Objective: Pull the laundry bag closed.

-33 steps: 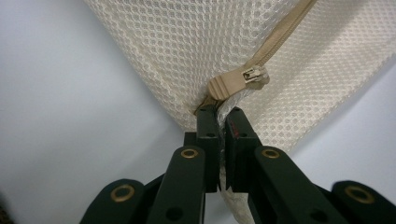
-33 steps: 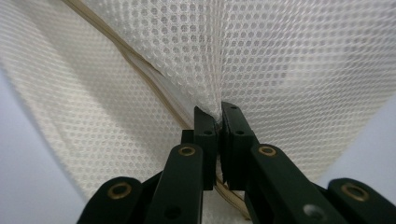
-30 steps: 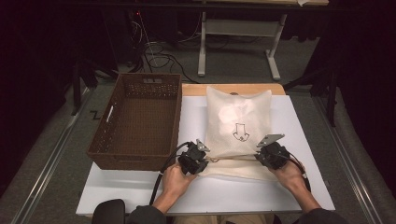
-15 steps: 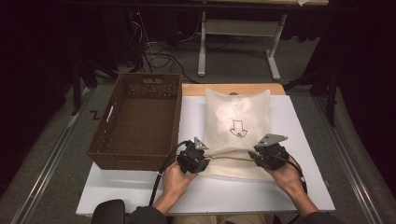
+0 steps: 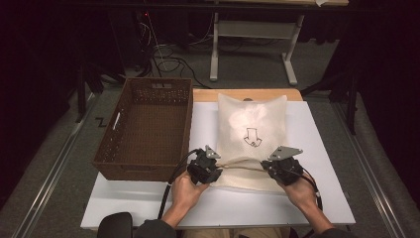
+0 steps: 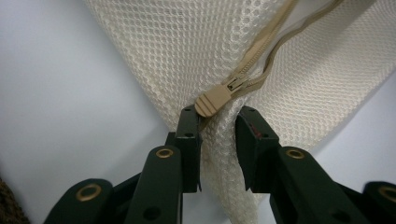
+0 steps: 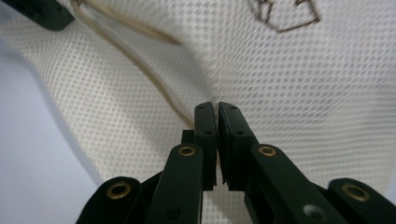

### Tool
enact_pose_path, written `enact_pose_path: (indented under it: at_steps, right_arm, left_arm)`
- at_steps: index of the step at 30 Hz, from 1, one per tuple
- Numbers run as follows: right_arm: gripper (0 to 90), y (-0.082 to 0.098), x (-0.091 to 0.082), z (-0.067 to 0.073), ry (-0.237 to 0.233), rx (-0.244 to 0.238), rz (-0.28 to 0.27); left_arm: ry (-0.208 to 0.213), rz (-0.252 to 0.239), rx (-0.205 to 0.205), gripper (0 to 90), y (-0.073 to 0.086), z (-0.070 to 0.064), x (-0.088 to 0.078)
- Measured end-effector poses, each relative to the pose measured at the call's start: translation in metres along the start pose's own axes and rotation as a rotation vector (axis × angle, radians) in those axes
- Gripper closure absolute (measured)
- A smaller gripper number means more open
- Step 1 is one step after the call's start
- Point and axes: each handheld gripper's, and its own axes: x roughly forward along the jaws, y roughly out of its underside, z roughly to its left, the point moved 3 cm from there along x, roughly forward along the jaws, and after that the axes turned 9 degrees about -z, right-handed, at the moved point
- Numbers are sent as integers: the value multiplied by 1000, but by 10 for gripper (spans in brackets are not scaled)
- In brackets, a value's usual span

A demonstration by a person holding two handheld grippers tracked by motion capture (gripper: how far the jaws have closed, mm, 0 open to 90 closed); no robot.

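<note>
Overhead, a cream mesh bag [image 5: 252, 134] with an arrow drawing lies on the white table [image 5: 322, 198], right of a brown wicker basket [image 5: 143, 129]; the left gripper [image 5: 210, 168] and right gripper [image 5: 280, 168] sit at its near end. In the left gripper view, the jaws stand apart around bunched mesh [image 6: 219, 154], the tan zipper pull [image 6: 212, 100] at their tips. In the right gripper view, the jaws are pressed together on the mesh by the zipper line [image 7: 140, 60].
</note>
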Motion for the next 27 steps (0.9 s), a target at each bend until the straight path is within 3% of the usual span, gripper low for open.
enact_pose_path:
  at_steps: [13,18,21,23,27]
  right_arm:
    - [858,23,32,3,-28,0,142]
    - [860,23,35,1,-31,10,141]
    - [860,23,35,1,-32,9,141]
    - [860,23,35,1,-32,11,143]
    - [858,23,35,2,-28,6,149]
  left_arm:
    - [-3,-36,13,707,-8,-5,-7]
    - [23,-50,26,719,-15,-10,-4]
    - [-1,-19,112,724,-18,-23,2]
    - [9,8,162,723,-19,-33,8]
    - [23,19,143,713,-19,-31,7]
